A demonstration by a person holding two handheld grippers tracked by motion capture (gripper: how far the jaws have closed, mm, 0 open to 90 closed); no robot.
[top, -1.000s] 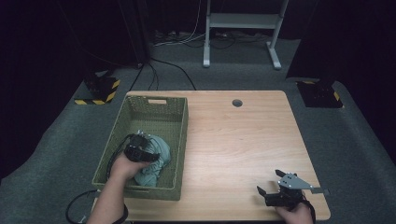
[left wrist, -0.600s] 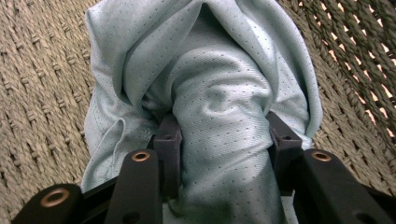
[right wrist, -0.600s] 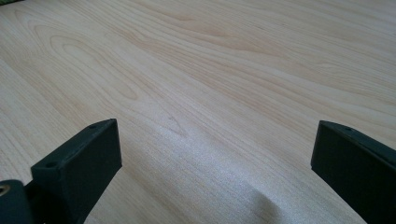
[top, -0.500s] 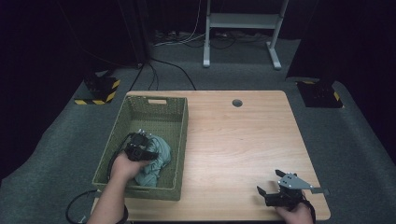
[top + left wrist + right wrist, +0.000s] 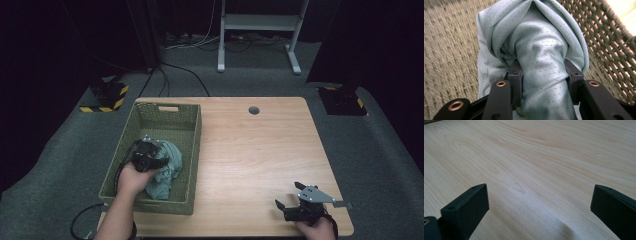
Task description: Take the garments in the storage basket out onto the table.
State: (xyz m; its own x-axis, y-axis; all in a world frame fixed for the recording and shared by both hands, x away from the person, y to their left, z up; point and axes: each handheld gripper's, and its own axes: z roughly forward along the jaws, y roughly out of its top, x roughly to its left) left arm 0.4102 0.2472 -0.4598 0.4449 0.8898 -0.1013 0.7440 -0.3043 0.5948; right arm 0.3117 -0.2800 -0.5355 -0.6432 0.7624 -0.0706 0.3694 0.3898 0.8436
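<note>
High view: left gripper (image 5: 149, 159) in green woven basket (image 5: 187, 150), on a pale teal cloth (image 5: 167, 172). Right gripper (image 5: 300, 207) rests on wood counter (image 5: 260, 155), near its front-right corner. Dark room, grey carpet, cables.

Left gripper view: jaws clamped round a bunched fold of cloth (image 5: 541, 70). Step prob. lifting it out; next needs a clean raise over basket wall (image 5: 609, 42).

Right gripper view: jaws wide apart, nothing btwn, bare counter (image 5: 536, 165).
</note>
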